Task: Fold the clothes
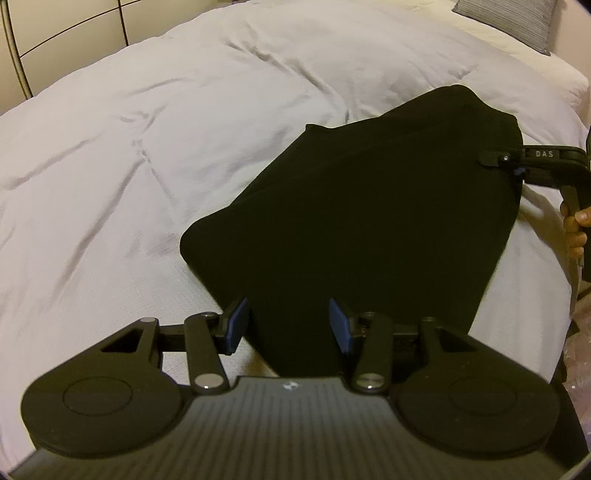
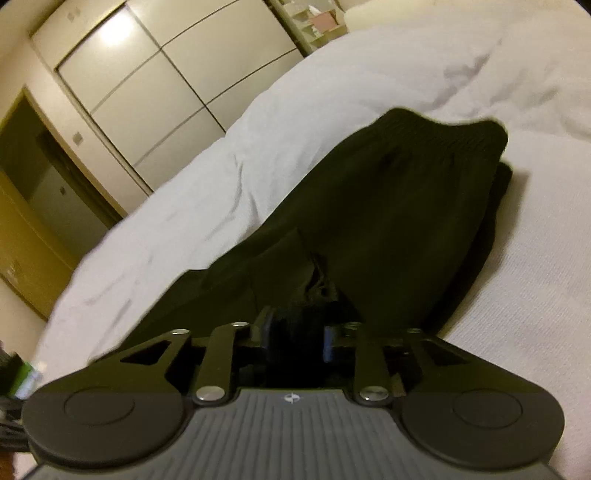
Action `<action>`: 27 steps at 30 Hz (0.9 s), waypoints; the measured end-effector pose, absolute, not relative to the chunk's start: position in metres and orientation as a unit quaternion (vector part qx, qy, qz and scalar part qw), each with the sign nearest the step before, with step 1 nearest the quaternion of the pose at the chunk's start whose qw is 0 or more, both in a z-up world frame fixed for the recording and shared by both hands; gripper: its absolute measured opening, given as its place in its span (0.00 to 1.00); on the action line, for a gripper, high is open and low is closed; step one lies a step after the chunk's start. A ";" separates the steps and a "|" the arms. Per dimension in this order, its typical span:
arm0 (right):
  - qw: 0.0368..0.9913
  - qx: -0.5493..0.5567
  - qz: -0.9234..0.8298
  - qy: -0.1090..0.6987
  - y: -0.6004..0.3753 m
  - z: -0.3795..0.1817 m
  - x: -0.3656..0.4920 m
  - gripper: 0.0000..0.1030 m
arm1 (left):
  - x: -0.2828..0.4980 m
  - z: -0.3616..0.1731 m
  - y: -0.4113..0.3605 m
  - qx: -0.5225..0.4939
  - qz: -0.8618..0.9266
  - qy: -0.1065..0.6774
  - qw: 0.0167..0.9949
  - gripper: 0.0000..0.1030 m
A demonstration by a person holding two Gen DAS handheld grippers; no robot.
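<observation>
A black garment (image 1: 369, 206) lies folded on the white bed (image 1: 147, 147). The right wrist view shows its ribbed elastic waistband (image 2: 443, 144) at the far end. My left gripper (image 1: 288, 325) is open at the garment's near corner. Its blue pads (image 1: 238, 325) stand apart with cloth lying between them, not pinched. My right gripper (image 2: 299, 336) is at the garment's other edge with its pads apart and dark cloth between them. In the left wrist view the right gripper (image 1: 495, 158) reaches in from the right over the cloth's edge, held by a person's hand (image 1: 576, 229).
White wrinkled duvet (image 2: 369, 81) spreads all around the garment. A grey pillow (image 1: 506, 18) lies at the far right corner. Pale wardrobe doors (image 2: 147, 81) and a doorway (image 2: 55, 192) stand beyond the bed's edge.
</observation>
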State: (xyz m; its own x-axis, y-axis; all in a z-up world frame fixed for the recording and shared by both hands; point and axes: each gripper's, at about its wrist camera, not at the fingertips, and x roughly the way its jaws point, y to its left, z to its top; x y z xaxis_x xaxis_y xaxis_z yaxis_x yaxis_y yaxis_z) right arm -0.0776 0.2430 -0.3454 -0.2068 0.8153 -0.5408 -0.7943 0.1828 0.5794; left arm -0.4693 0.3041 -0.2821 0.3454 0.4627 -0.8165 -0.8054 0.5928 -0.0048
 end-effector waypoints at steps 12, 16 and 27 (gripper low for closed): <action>0.666 -0.043 0.699 0.255 0.264 -0.269 -0.064 0.05 | -0.448 -0.265 0.318 -0.211 0.382 0.372 0.819 0.43; 0.715 -0.044 0.639 0.281 0.274 -0.289 -0.015 0.06 | -0.431 -0.270 0.327 -0.208 0.370 0.374 0.825 0.43; 0.728 -0.023 0.606 0.320 0.273 -0.325 0.033 0.07 | -0.421 -0.289 0.334 -0.214 0.365 0.392 0.817 0.43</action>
State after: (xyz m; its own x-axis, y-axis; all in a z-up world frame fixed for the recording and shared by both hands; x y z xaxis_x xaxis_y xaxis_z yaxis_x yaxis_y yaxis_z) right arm 0.0332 0.2733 -0.3248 0.0602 0.8674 -0.4940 -0.8971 0.2640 0.3542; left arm -0.4213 0.3336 -0.2893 0.4266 0.4285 -0.7965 -0.7636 0.6426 -0.0632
